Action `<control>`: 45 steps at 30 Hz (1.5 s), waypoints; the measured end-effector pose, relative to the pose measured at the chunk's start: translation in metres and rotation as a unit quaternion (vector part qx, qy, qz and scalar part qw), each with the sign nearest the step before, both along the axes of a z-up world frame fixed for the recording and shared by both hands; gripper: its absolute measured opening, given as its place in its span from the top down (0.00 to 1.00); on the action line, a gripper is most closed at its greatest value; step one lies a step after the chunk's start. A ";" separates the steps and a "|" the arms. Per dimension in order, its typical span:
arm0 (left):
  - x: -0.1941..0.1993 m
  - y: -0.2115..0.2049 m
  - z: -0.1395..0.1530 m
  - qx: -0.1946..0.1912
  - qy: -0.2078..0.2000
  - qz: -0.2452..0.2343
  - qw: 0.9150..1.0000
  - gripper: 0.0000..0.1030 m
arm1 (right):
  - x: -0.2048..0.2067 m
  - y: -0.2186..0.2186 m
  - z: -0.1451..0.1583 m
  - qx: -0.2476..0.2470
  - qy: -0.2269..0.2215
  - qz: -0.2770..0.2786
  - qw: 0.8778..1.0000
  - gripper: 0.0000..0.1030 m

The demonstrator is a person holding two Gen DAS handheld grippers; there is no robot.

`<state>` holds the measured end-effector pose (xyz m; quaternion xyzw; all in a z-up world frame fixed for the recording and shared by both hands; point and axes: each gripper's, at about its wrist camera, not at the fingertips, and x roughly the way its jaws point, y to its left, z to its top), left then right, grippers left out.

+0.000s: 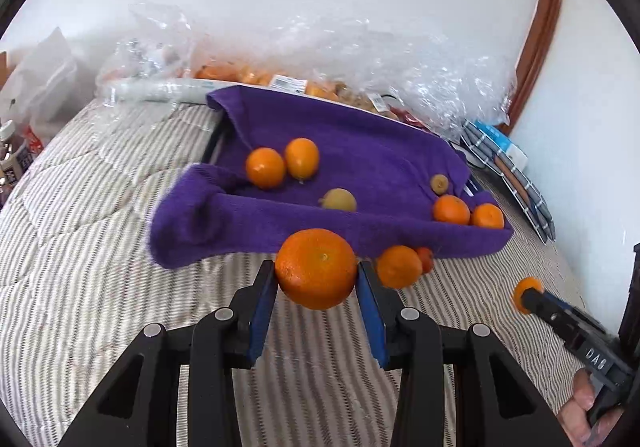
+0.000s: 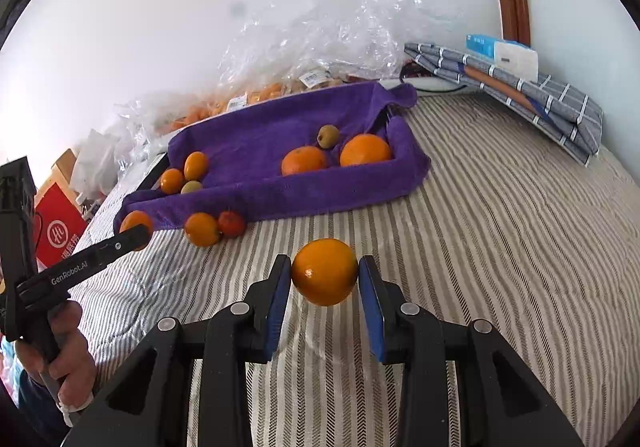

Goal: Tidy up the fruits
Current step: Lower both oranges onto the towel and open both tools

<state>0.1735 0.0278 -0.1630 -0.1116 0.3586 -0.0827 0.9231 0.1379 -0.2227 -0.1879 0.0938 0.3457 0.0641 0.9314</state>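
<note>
The striped bedspread (image 2: 500,247) fills both views, and on it, at about 12 o'clock from each camera, sits the purple towel-lined tray (image 2: 256,203), already holding several oranges and two small greenish fruits. A heap of clear plastic bags (image 2: 340,31) lies behind it against the wall. The left gripper (image 1: 317,279) is clamped on a large orange (image 1: 316,269), held in the air just short of the tray's near edge. The right gripper (image 2: 325,277) pinches a smoother orange (image 2: 325,272) between its blue pads, well short of the tray. Two loose fruits, a smaller orange (image 2: 202,229) and a small red fruit (image 2: 232,224), touch each other at the tray's near wall, at 10 o'clock from the right camera. To do this well, I judge each load should clear the towel's folded rim, be lowered beside like fruit, and be released low so nothing rolls
</note>
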 end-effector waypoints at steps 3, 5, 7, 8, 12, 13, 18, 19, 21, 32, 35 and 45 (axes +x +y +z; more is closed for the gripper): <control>0.003 0.012 0.002 -0.003 0.009 0.009 1.000 0.63 | 0.007 0.002 0.016 -0.009 -0.016 0.005 1.000 0.66; 0.006 0.021 0.007 -0.014 0.012 0.016 1.000 0.63 | 0.013 0.003 0.026 -0.016 -0.025 0.008 1.000 0.66; 0.009 0.028 0.015 -0.016 0.003 0.020 1.000 0.63 | 0.023 0.004 0.038 -0.020 -0.039 0.013 0.999 0.66; 0.012 0.031 0.020 -0.011 -0.003 0.023 1.000 0.63 | 0.028 0.005 0.043 -0.022 -0.046 0.014 0.999 0.66; 0.032 0.039 0.037 0.008 -0.024 0.037 0.999 0.63 | 0.052 0.004 0.056 -0.021 -0.062 0.017 0.998 0.66; 0.038 0.040 0.039 0.012 -0.024 0.040 0.999 0.63 | 0.061 0.003 0.059 -0.022 -0.064 0.015 0.998 0.66; 0.078 0.040 0.045 0.017 -0.026 0.045 0.999 0.63 | 0.097 0.002 0.066 -0.036 -0.070 0.017 0.997 0.66; 0.086 0.039 0.045 0.018 -0.027 0.045 0.998 0.63 | 0.106 0.001 0.067 -0.041 -0.071 0.017 0.996 0.66; 0.103 0.036 0.044 0.014 -0.026 0.043 0.999 0.63 | 0.121 0.001 0.066 -0.045 -0.072 0.017 0.996 0.66; 0.174 0.012 0.015 0.046 0.027 0.022 0.998 0.63 | 0.197 -0.016 0.023 -0.030 -0.011 0.001 0.999 0.66; 0.179 0.013 0.007 0.043 0.046 0.021 0.998 0.63 | 0.203 -0.019 0.014 -0.028 0.002 -0.004 1.000 0.66; 0.185 0.010 -0.007 0.036 0.070 0.035 0.996 0.63 | 0.209 -0.026 0.001 -0.018 0.021 -0.015 1.000 0.66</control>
